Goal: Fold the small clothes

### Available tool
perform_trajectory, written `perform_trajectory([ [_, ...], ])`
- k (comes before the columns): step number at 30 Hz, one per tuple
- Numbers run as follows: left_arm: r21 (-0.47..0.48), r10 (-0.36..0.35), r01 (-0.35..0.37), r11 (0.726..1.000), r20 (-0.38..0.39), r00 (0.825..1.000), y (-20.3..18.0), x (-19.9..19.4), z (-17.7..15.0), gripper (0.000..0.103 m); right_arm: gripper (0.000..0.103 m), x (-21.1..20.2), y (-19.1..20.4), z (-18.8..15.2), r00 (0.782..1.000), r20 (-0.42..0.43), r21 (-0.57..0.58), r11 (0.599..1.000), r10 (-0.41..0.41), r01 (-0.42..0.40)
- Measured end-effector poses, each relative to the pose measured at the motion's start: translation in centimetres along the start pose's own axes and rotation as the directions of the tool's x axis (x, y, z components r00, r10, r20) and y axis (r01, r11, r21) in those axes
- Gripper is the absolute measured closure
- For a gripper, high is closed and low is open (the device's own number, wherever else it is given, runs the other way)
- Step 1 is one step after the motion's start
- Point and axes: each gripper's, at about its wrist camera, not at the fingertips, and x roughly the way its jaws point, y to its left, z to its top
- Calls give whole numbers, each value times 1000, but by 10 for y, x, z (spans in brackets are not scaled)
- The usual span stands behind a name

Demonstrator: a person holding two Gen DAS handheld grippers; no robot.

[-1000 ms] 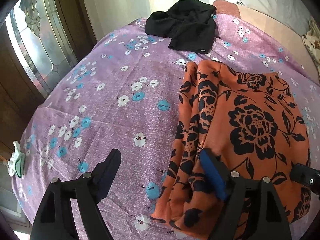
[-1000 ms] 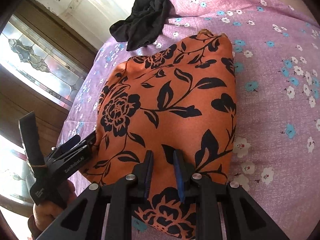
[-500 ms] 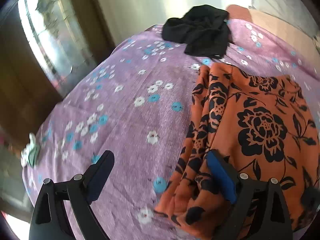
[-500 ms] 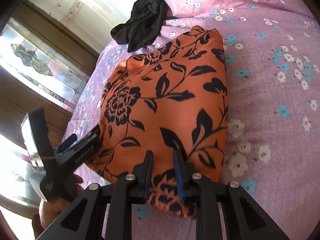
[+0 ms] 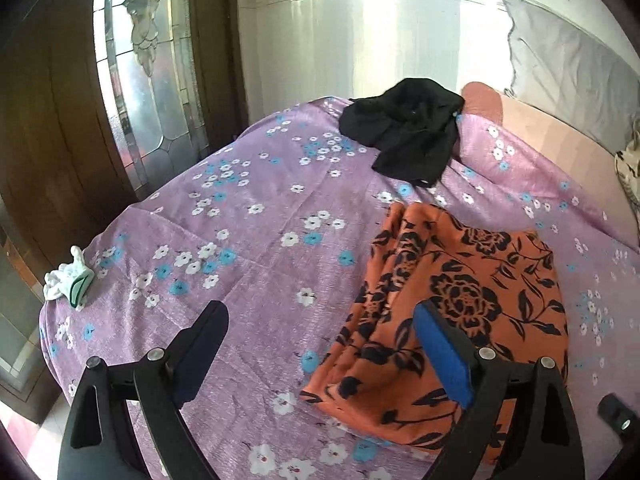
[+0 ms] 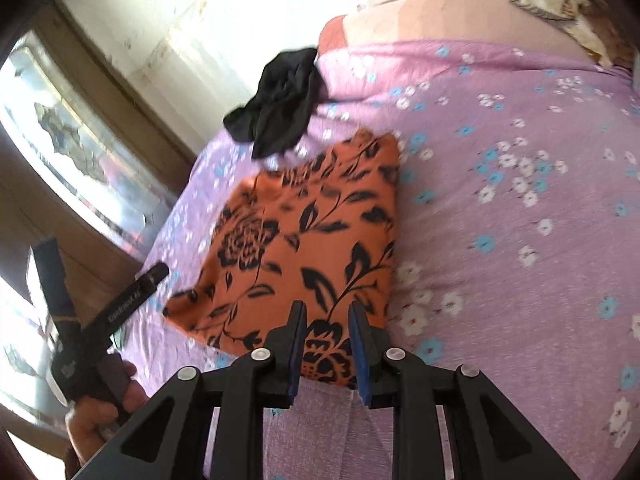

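Purple floral bedsheet (image 5: 260, 264), stained-glass wooden door (image 5: 136, 80), white wall (image 5: 360, 32).

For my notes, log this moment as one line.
left gripper open, clear | right gripper part-open above folded orange black-flowered cloth edge | crumpled black garment unfolded

A folded orange cloth (image 6: 308, 240) with black flowers lies on a purple flowered bedsheet (image 6: 520, 208). The right gripper (image 6: 326, 328) hangs over the cloth's near edge, its blue-lined fingers (image 6: 298, 344) a narrow gap apart with nothing between them. At the near left, a hand (image 6: 100, 412) holds the left gripper (image 6: 100, 280), its two black fingers spread wide, one reaching toward the cloth's left corner without touching it. A crumpled black garment (image 6: 280, 104) sits just beyond the cloth's far edge. A window (image 6: 60, 128) lies to the left.
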Motion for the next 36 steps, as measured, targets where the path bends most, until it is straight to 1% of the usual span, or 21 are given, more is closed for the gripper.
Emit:
perform_trajectory([
  [4, 45, -15, 16, 999, -10, 1000, -17, 4, -2, 9, 77, -6, -7, 5, 1000, 19, 19, 1000, -13, 12],
  [9, 111, -26, 23, 994, 25, 999, -41, -2, -4, 9, 77, -13, -20, 9, 999, 34, 37, 999, -28, 26],
  [14, 150, -47, 42, 988, 26, 999, -54, -6, -9, 9, 77, -28, -37, 12, 998, 57, 71, 997, -36, 31],
  [18, 172, -40, 31, 985, 49, 998, -60, -11, -13, 9, 77, -41, -58, 12, 996, 72, 109, 993, -54, 46],
  [22, 201, -25, 13, 979, 58, 998, -63, -12, -16, 9, 77, -45, -67, 13, 995, 77, 129, 990, -60, 50],
  [28, 260, -17, -3, 966, 73, 997, -61, -10, -21, 9, 78, -36, -66, 14, 998, 49, 136, 990, -46, 39],
  [32, 281, -31, 16, 960, 47, 998, -55, -5, -21, 9, 78, -27, -56, 12, 999, 26, 113, 993, -33, 30],
  [34, 287, -37, 21, 958, 51, 998, -52, -4, -19, 9, 63, -23, -54, 13, 999, 25, 126, 992, -22, 18],
  [35, 290, -40, 22, 957, 55, 998, -51, -3, -17, 9, 44, -22, -54, 13, 1000, 26, 136, 991, -16, 12],
  [36, 291, -41, 22, 956, 58, 997, -50, -3, -16, 9, 41, -20, -53, 13, 999, 35, 150, 989, -6, 0],
])
